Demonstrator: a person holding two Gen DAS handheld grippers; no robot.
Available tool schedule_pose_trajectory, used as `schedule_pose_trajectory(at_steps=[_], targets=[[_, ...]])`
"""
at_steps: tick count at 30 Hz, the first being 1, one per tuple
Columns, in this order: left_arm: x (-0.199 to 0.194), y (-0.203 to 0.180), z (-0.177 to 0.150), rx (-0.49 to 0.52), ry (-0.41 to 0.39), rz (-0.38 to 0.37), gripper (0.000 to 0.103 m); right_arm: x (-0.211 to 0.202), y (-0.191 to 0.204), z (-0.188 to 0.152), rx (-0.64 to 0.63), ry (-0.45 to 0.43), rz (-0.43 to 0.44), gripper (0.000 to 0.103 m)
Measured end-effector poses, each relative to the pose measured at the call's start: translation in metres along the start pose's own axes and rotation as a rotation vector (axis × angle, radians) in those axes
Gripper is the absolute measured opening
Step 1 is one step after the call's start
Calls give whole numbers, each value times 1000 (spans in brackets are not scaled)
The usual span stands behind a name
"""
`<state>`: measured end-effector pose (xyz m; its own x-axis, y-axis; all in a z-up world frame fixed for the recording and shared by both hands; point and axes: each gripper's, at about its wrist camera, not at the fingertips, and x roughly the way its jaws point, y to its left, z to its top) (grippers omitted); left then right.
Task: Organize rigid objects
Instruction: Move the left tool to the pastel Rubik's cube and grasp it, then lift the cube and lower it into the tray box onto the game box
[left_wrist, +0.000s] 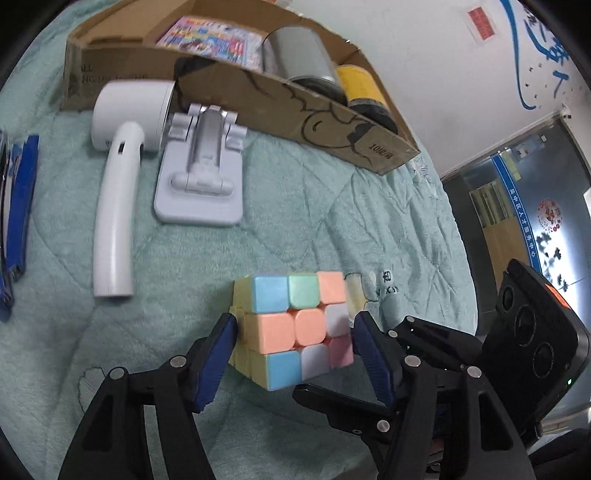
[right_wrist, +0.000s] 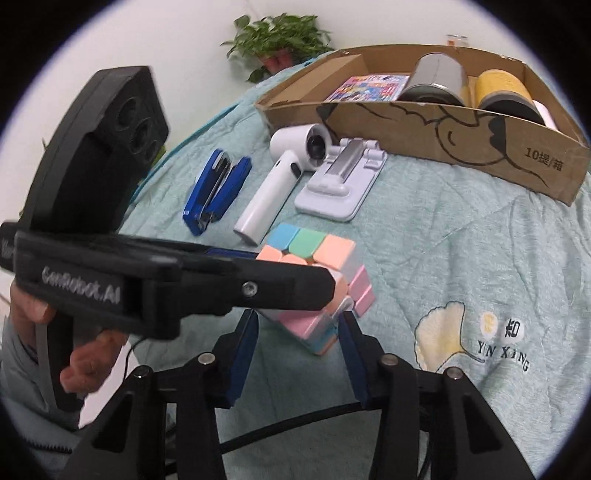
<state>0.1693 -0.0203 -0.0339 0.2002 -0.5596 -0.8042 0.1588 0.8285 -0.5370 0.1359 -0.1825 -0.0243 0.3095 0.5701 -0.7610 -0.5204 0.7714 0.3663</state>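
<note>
A pastel puzzle cube (left_wrist: 295, 325) (right_wrist: 308, 240) sits tilted on the teal quilt (right_wrist: 461, 236). My left gripper (left_wrist: 291, 321) straddles it, and both blue pads (left_wrist: 221, 354) press its left and right sides. From the right wrist view, the left gripper (right_wrist: 295, 269) crosses in front of the cube, held by a person's hand (right_wrist: 85, 362). My right gripper (right_wrist: 299, 321) flanks the cube's near lower corner. Its right pad (right_wrist: 351, 350) lies at the cube's edge, while a sliver of gap shows at the left pad.
Behind stand a white handheld dryer (left_wrist: 114, 206) (right_wrist: 266, 199), a grey phone stand (left_wrist: 201, 173) (right_wrist: 340, 184) and a blue stapler (right_wrist: 218, 188). A cardboard box (left_wrist: 332, 110) (right_wrist: 443, 125) at the back holds cans and a booklet. A potted plant (right_wrist: 277, 40) is beyond.
</note>
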Motion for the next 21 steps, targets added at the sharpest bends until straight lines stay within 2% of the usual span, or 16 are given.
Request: schedule_pose_trajectory(at_steps=[2, 7, 9, 16, 21], targets=[[2, 6, 1, -34, 11, -23, 68, 3, 4, 1, -20, 16, -30, 47], [3, 14, 8, -54, 16, -35, 70, 23, 2, 6, -11, 55, -57, 47], [2, 17, 8, -50, 19, -44, 70, 32, 0, 5, -6, 81, -68, 47], [-1, 18, 11, -32, -3, -42, 70, 42, 0, 8, -13, 73, -85, 46], [-6, 13, 6, 10, -31, -7, 69, 43, 5, 10, -27, 72, -97, 46]])
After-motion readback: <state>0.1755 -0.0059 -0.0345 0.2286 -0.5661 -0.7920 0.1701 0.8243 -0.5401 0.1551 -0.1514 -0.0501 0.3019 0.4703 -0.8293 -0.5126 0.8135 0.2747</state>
